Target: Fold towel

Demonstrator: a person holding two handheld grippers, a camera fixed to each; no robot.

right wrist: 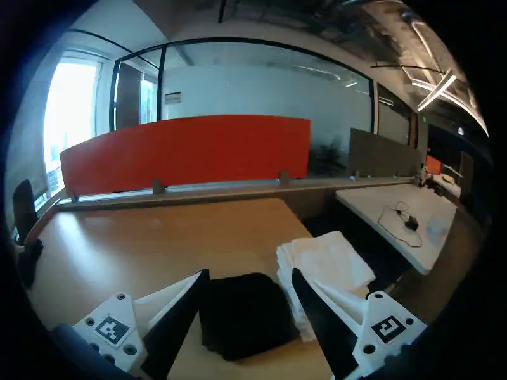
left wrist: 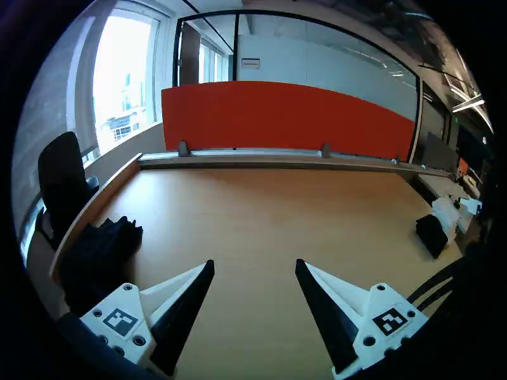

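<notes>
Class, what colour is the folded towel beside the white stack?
Black folded towel; best seen in the right gripper view.

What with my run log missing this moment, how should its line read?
left gripper: open | right gripper: open | black towel: folded, beside white towels

The wooden desk [left wrist: 266, 215] bears a dark crumpled heap of cloth [left wrist: 101, 250] at its edge, at 8 o'clock in the left gripper view. In the right gripper view a black folded towel [right wrist: 244, 313] lies at 6 o'clock, with a stack of white folded towels [right wrist: 326, 259] touching its 2 o'clock side.
</notes>
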